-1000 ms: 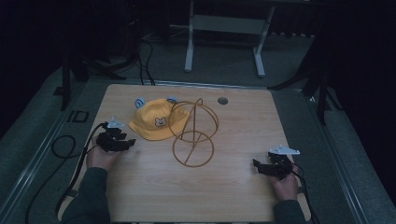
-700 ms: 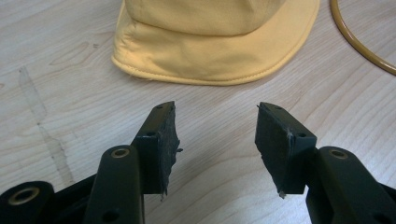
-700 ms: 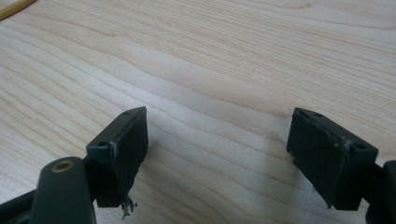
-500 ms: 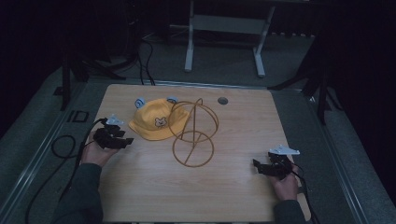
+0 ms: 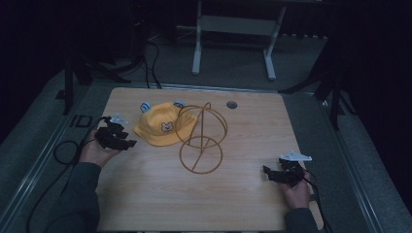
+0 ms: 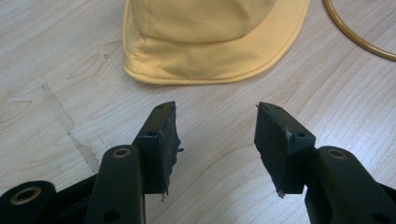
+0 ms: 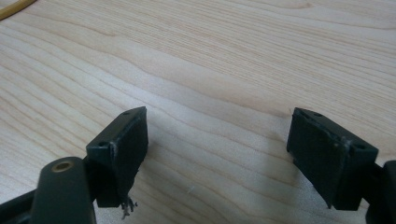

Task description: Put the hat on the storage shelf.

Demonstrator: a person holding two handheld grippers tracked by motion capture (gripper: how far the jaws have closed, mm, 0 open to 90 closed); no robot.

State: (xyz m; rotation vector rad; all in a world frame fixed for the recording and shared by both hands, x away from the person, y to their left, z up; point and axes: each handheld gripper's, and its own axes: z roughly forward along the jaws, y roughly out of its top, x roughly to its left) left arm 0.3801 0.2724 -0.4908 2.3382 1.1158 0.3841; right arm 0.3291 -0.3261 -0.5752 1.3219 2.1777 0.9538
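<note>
left gripper view: fingers (image 6: pixel 166 133) wide apart, empty, just short of the yellow bucket hat (image 6: pixel 210 42)
hat: soft, light; pinch near brim
right gripper (image 7: pixel 219 154): gaping, empty

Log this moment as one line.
left tongs: open, aimed at yellow hat, not touching | right tongs: open, empty, over wooden table | wire hat stand: bare, beside hat
</note>
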